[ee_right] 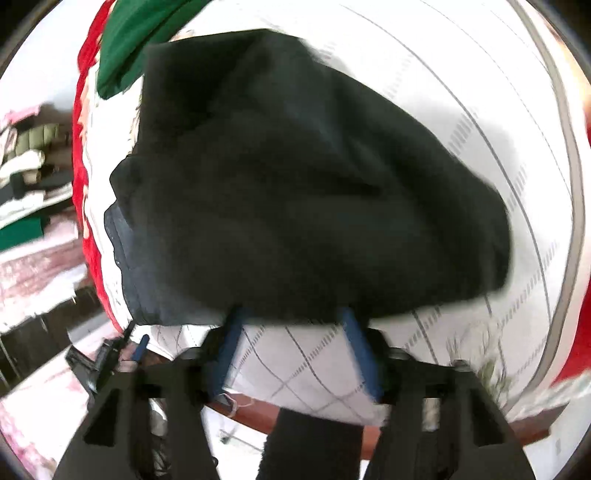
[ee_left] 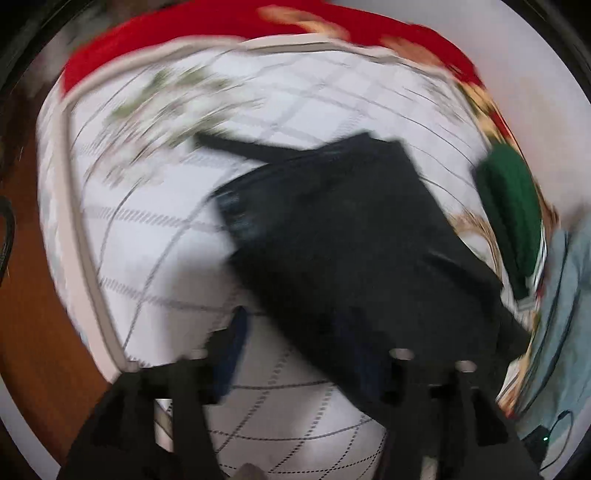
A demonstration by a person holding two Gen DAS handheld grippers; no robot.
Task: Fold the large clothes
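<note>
A black garment [ee_left: 343,236] lies bunched on the white checked cloth [ee_left: 155,229] that covers the table; both views are motion-blurred. My left gripper [ee_left: 295,347] is open at the garment's near edge: the left finger [ee_left: 232,347] is bare over the cloth, the right finger is hidden under the fabric. In the right wrist view the black garment [ee_right: 295,177] fills the middle. My right gripper [ee_right: 295,332] is open, with its blue fingertips [ee_right: 354,347] just at the garment's near hem. A black strip [ee_right: 314,443] hangs below.
A green folded garment [ee_left: 509,218] and a pale blue one [ee_left: 565,317] lie at the right of the left view. A red patterned cover [ee_left: 229,26] rims the table. Shelves with folded clothes [ee_right: 29,162] stand at left. The brown table edge [ee_right: 258,417] shows below.
</note>
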